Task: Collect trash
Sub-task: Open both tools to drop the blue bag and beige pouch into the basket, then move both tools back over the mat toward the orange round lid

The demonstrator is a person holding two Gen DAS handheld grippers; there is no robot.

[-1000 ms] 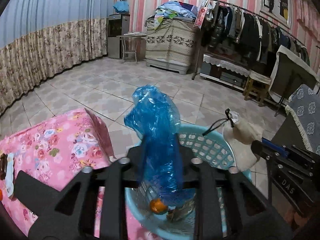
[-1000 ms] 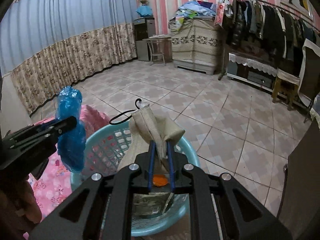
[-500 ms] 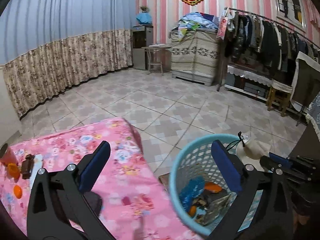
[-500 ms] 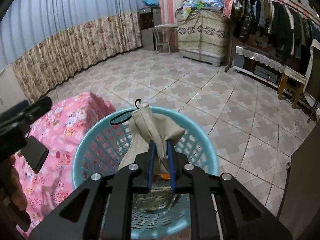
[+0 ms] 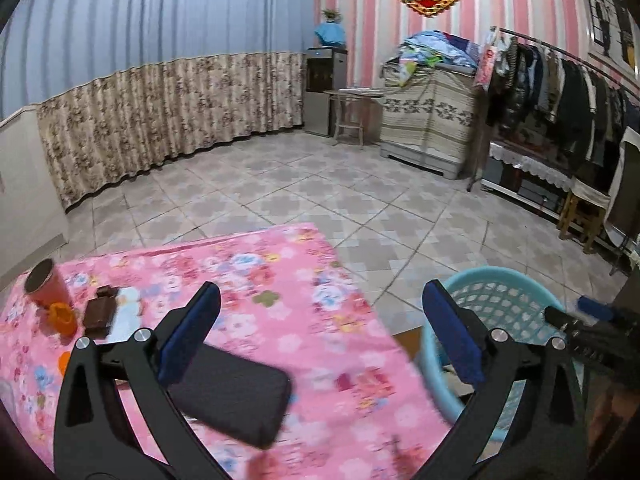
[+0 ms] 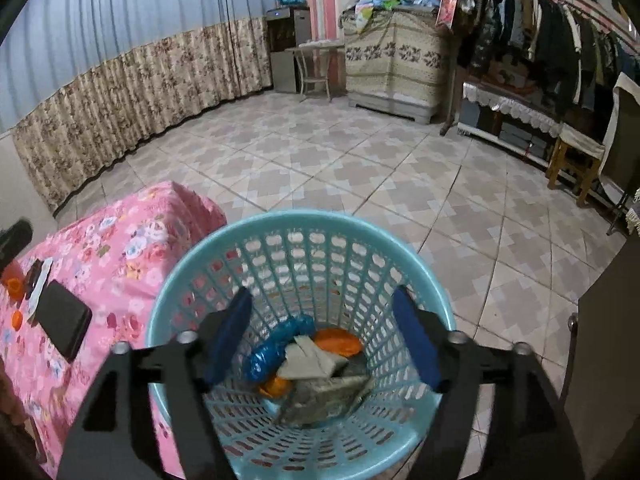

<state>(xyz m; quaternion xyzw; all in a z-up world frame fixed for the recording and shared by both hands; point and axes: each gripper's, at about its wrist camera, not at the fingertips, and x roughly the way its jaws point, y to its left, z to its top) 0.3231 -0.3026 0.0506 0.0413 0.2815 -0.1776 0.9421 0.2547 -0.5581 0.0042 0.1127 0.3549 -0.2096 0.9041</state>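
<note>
Both our grippers, left [image 5: 320, 336] and right [image 6: 320, 336], gape wide, holding nothing; their frames hide part of the turquoise lattice plastic basket [image 6: 192, 272], beside a pink floral tablecloth [image 5: 280, 272] carrying a blurred black slab [image 5: 236, 396].

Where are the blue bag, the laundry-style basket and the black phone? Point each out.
blue bag [image 6: 276, 346], right wrist view, on its crumpled middle inside the basket.
basket [image 6: 304, 220], right wrist view, on its far rim.
black phone [image 5: 236, 394], left wrist view, on its flat face.
</note>
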